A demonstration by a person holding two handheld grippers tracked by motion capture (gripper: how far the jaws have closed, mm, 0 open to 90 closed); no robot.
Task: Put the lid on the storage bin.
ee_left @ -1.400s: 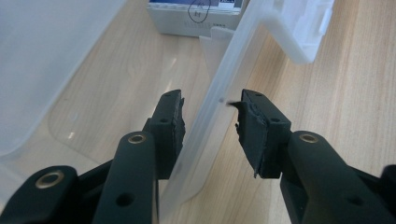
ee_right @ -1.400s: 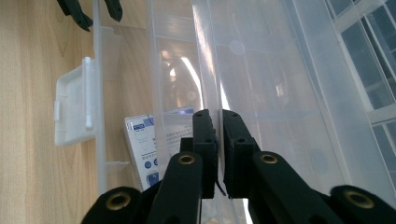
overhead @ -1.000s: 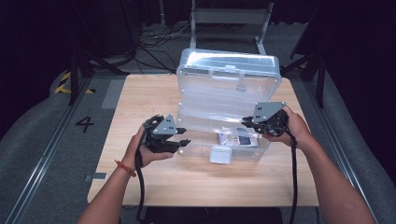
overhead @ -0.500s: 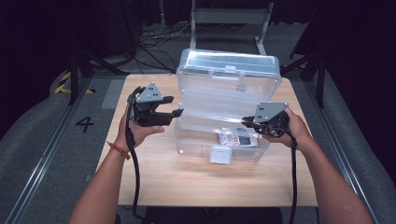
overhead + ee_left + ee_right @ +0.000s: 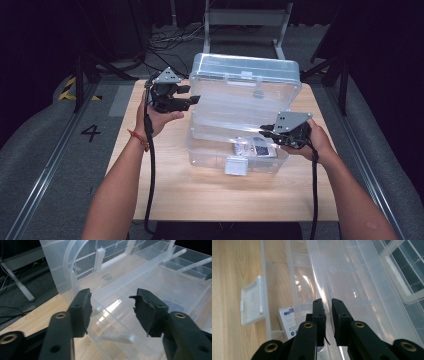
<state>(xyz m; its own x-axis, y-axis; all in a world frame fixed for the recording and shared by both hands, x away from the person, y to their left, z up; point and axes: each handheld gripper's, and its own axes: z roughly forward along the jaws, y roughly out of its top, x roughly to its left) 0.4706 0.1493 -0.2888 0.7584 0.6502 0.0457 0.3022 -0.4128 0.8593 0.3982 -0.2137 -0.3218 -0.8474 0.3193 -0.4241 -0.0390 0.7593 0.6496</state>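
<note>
the storage box [image 5: 240, 115] is clear, glossy plastic that throws bright glare; its front latch [image 5: 252, 303] is milkier, smooth plastic. the table [image 5: 165, 185] is pale wood with a fine grain and a soft sheen. the left gripper [image 5: 111, 308] has matt black jaws faced with rough, worn pads [image 5: 146, 311]. the small carton [image 5: 288, 323] inside looks like printed paper.
</note>
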